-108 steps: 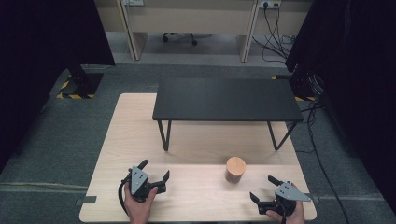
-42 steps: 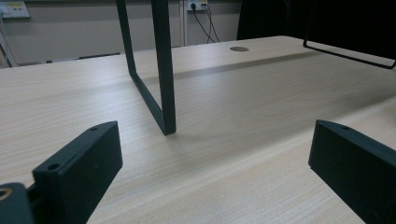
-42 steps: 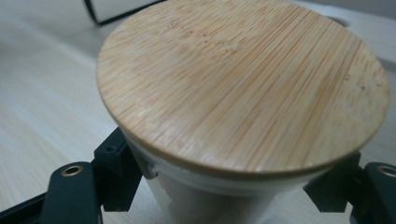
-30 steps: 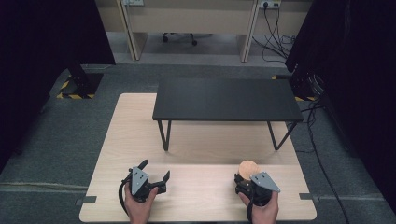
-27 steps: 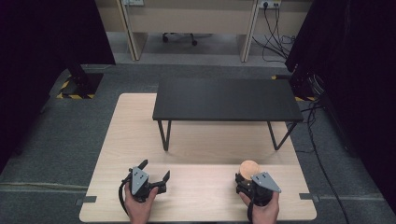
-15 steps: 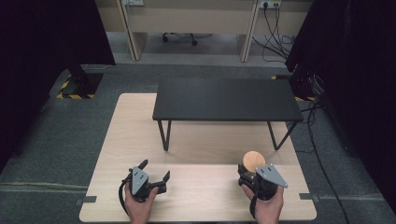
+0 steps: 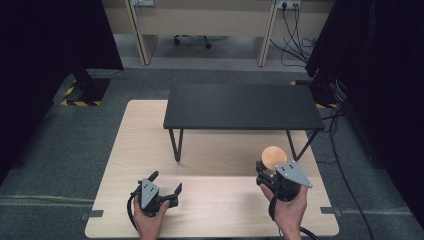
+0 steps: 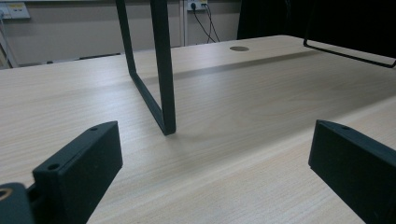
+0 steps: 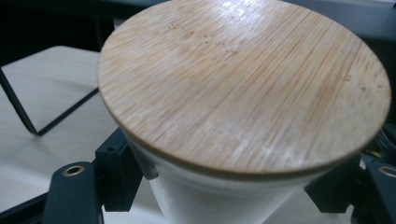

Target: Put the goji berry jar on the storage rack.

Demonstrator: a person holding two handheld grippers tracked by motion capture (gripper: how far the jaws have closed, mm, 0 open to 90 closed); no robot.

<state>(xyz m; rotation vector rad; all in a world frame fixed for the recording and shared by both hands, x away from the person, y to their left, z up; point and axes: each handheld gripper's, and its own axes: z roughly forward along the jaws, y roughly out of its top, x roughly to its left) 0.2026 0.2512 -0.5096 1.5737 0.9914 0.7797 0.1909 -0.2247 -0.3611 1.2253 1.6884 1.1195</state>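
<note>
Right gripper [image 7: 267, 175] is rising off the wooden table [image 7: 150, 130] since a second ago, carrying the jar [image 7: 274, 158] with it. Jar was standing on the table at the near right earlier; now it is hanging clear of the surface, just in front of the right legs of the black bench [image 7: 242, 106]. Jaws are clamping the white body of the jar [image 9: 219, 200] from both sides, right under the bamboo lid [image 9: 243, 84] (lid is on, looking flush). Jar is tilting slightly toward the person in the right gripper view.

Left gripper [image 7: 165, 186] is sitting at the near left of the table, not shifting between frames. Its jaws are standing wide apart with nothing between them; the left gripper view is looking through the gap at bare tabletop and one bench leg [image 8: 161, 70]. Both hands are coming in from the near edge.
</note>
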